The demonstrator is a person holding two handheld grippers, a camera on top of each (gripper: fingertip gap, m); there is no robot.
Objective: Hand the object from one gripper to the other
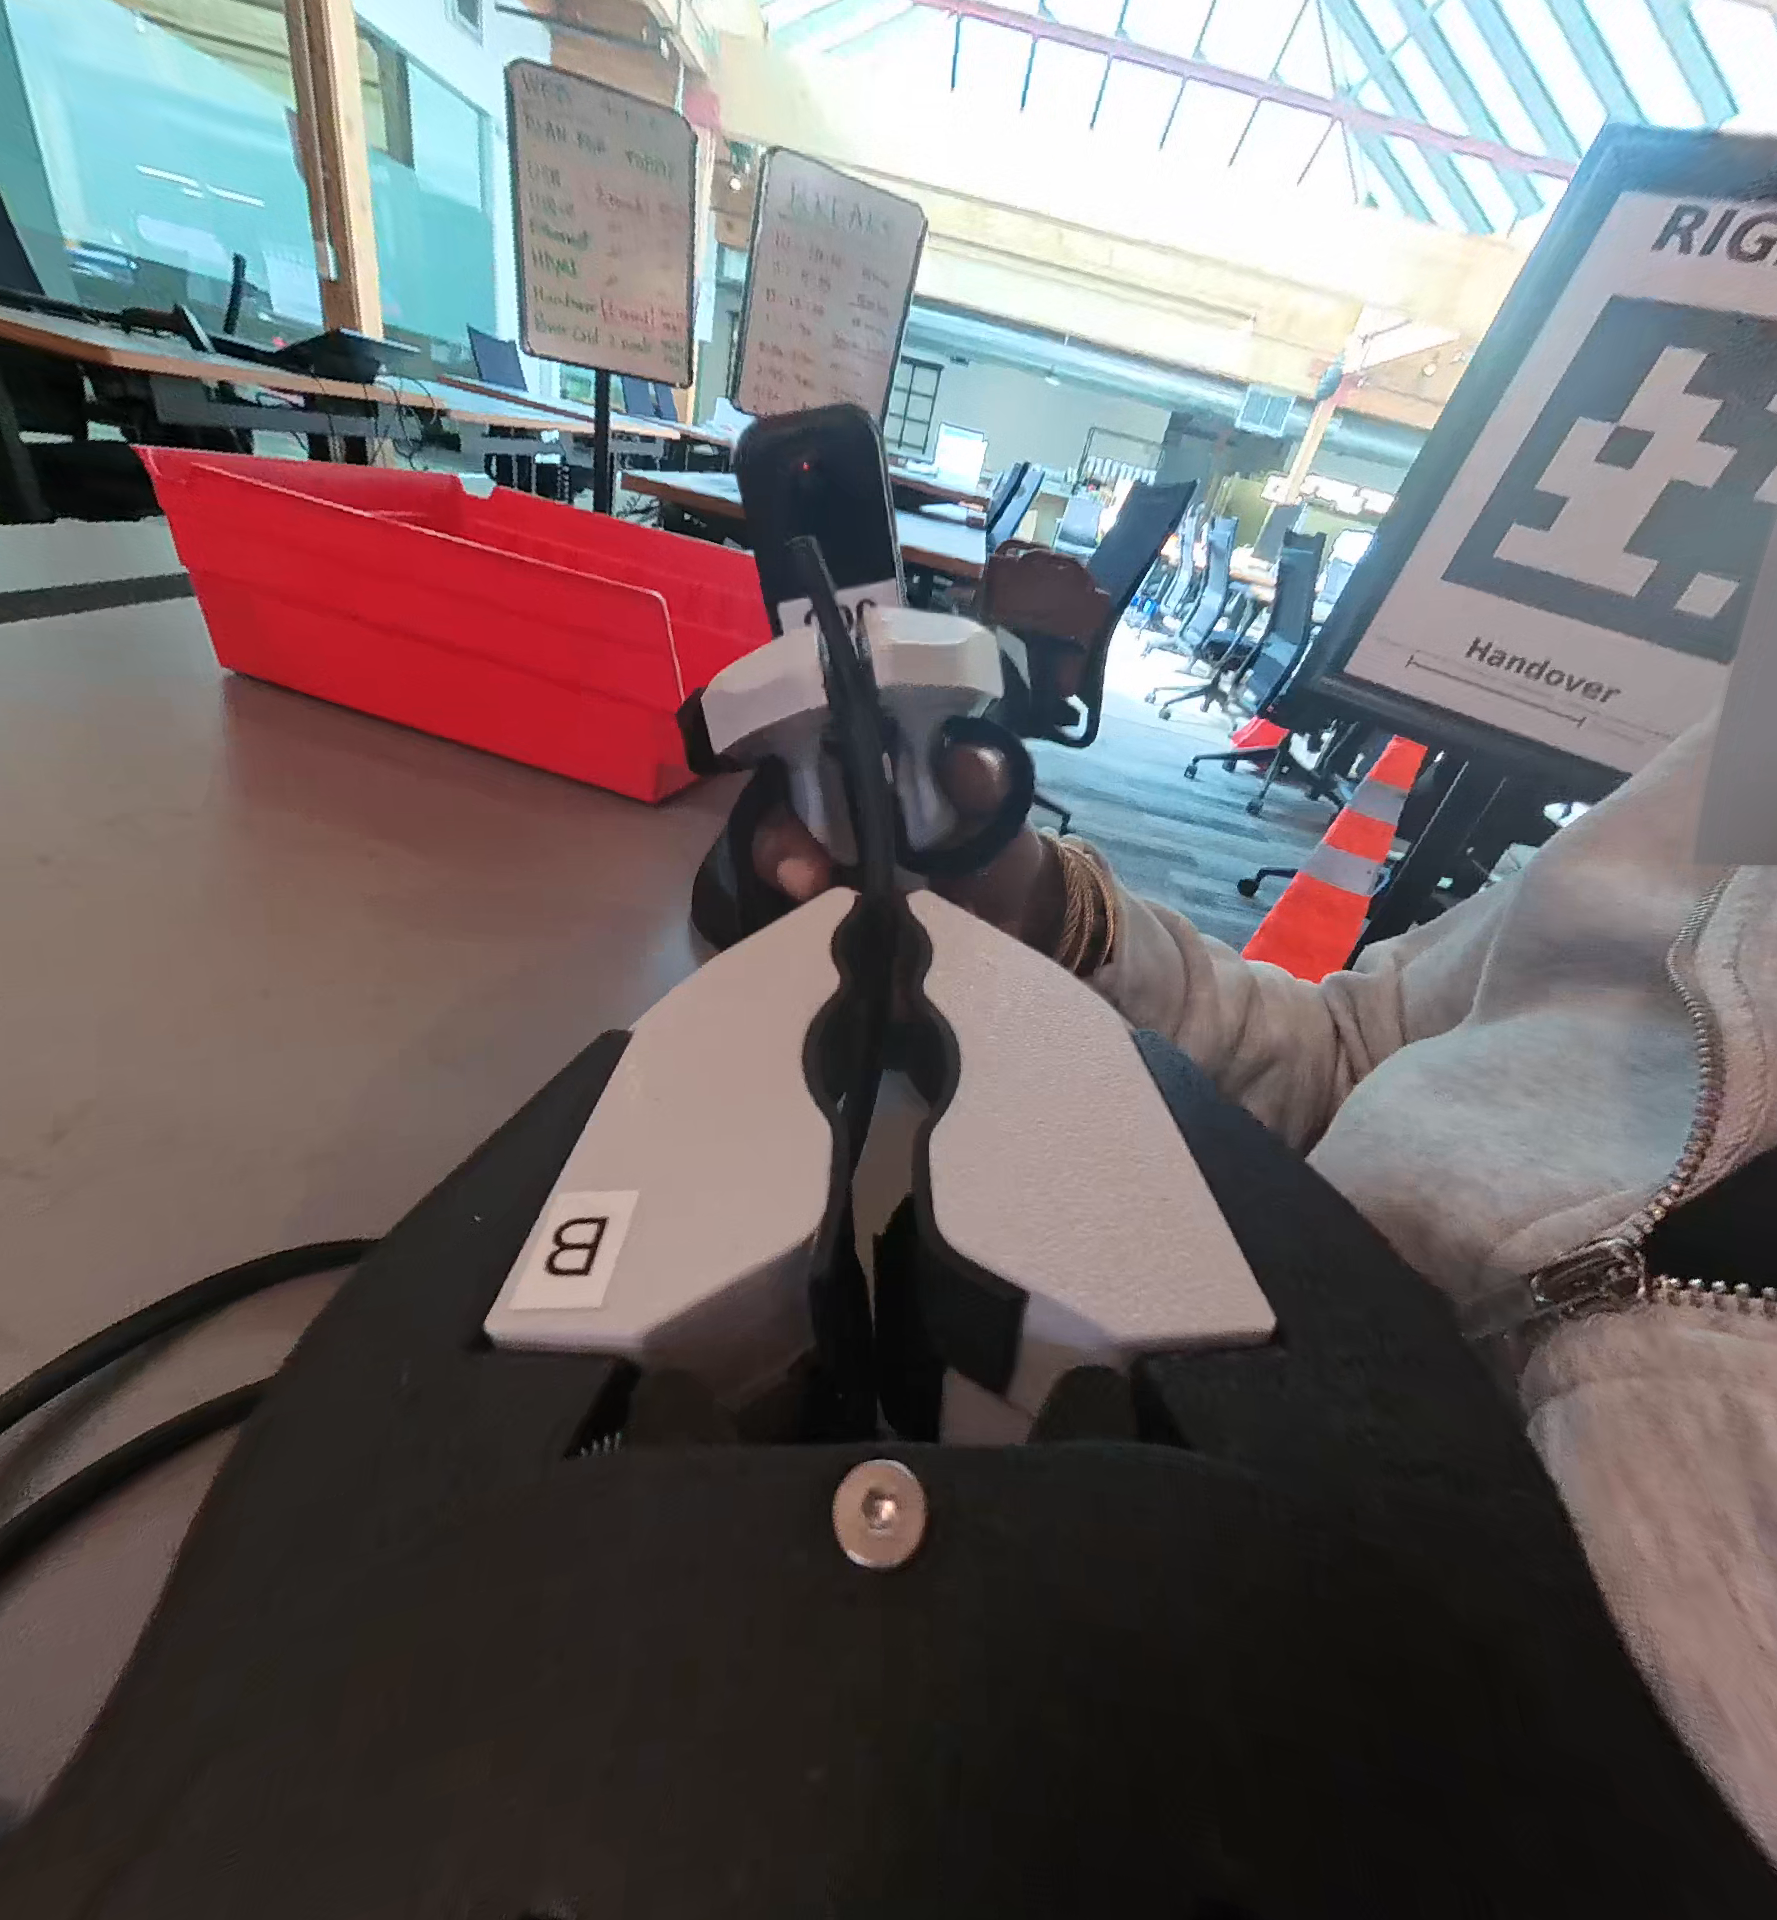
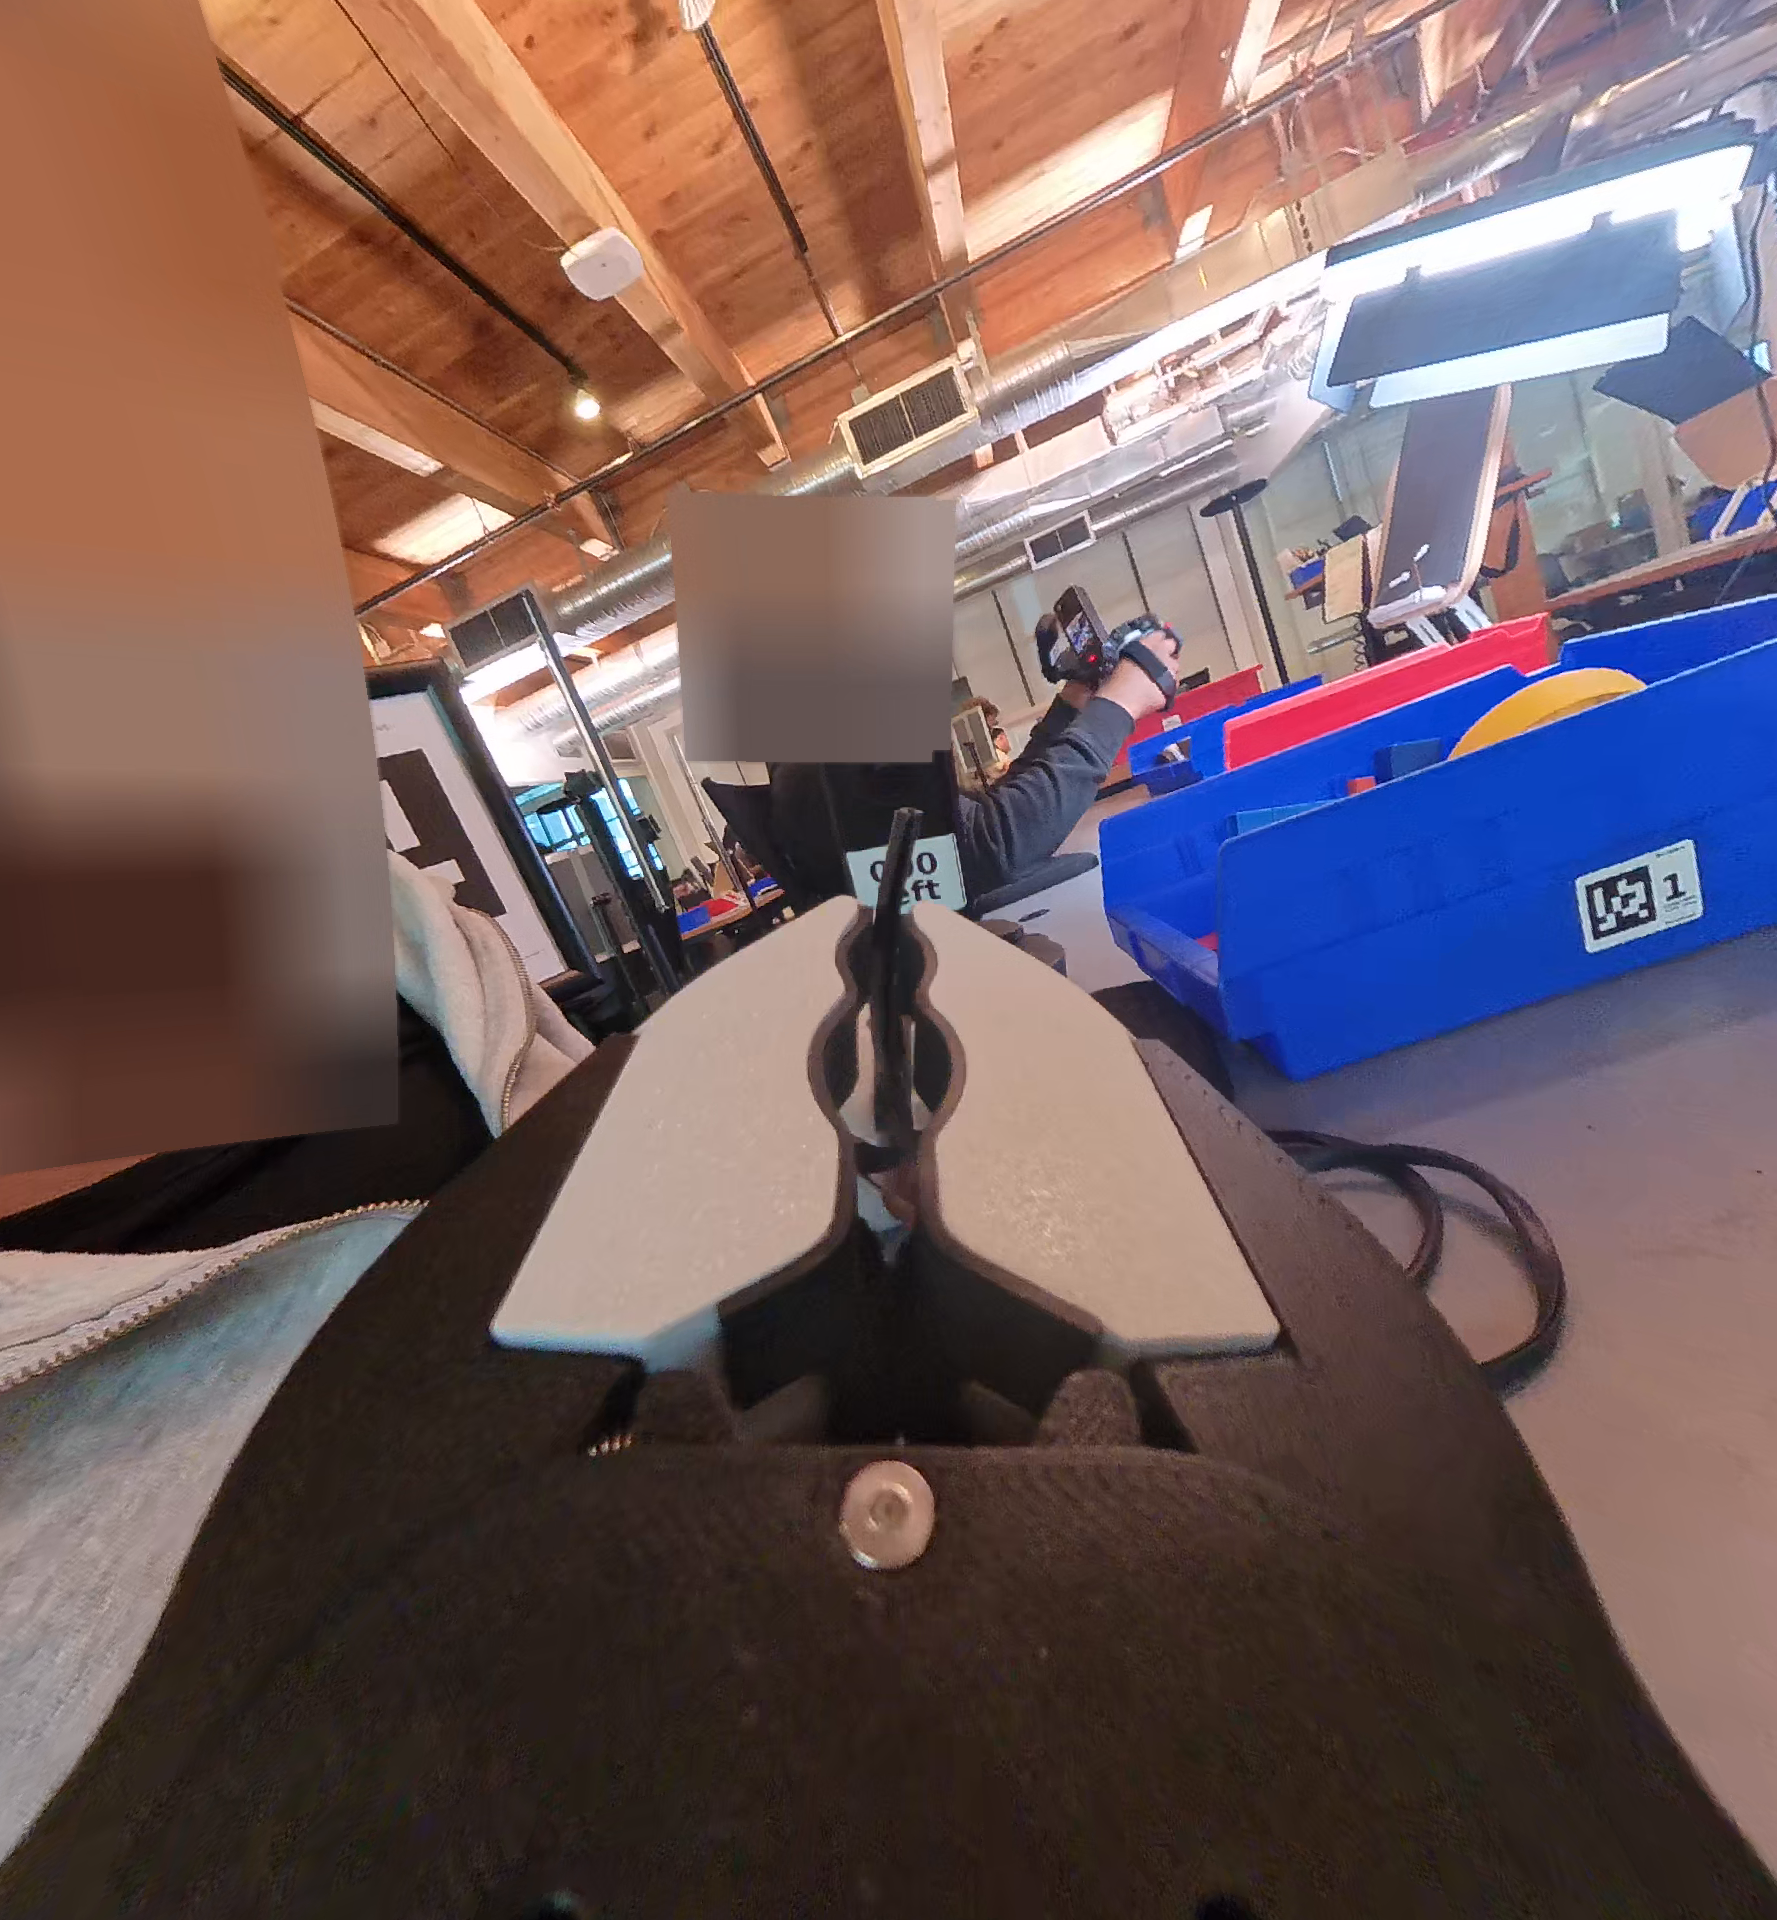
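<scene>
Left wrist view: a red bin sits on the grey table, an orange cone on the floor beyond. The left gripper pinches a thin black strip, which the right gripper opposite also clamps.

Right wrist view: blue bins stand to the right on the table. The right gripper's jaws are pressed onto the strip, which pokes upward from its tips.

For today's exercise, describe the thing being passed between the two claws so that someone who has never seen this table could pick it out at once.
Start at the red bin on the grey table, then look right to the two grey claws facing each other. Between the left claw and the right claw runs a thin black strip; both are shut on it. It is the only thing held off the table.
</scene>
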